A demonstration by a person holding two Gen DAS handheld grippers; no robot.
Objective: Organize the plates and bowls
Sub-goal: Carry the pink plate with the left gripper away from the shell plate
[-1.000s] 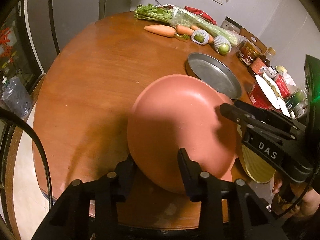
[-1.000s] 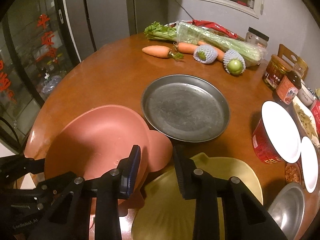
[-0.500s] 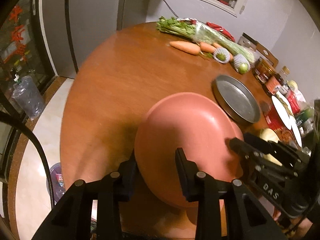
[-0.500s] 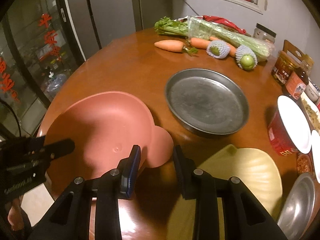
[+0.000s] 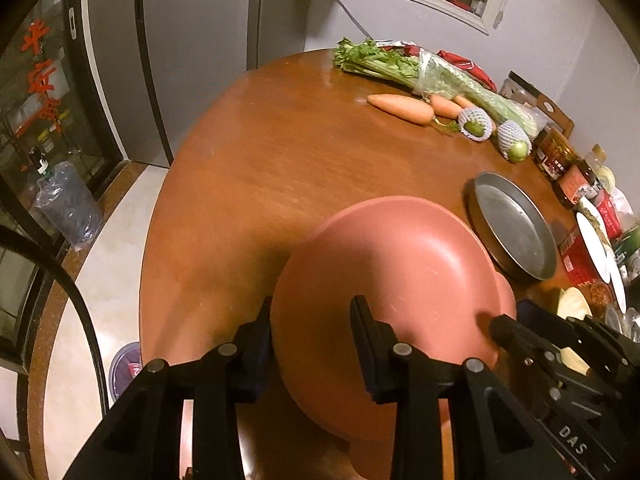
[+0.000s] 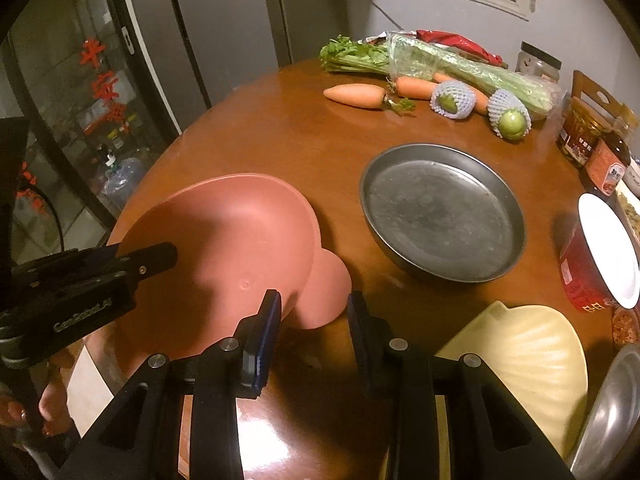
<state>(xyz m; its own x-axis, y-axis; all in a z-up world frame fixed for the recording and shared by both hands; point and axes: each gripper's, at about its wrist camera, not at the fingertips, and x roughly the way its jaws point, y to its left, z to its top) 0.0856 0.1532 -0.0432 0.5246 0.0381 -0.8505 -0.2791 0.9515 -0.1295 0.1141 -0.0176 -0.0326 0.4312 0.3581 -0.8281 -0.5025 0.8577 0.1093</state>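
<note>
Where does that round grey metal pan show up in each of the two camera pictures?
Left wrist view: the metal pan lies at the right edge, on the table just beyond the pink plate.
Right wrist view: the pan sits right of centre, across from the pink plate.
Shared landmark: the big carrot lies past the pan in both.

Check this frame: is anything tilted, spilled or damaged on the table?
Only the pink plate stands out: the left gripper pinches its rim and it hangs tilted near the table edge, not flat. The metal pan and yellow shell dish lie level. No spill or damage shows.
</note>
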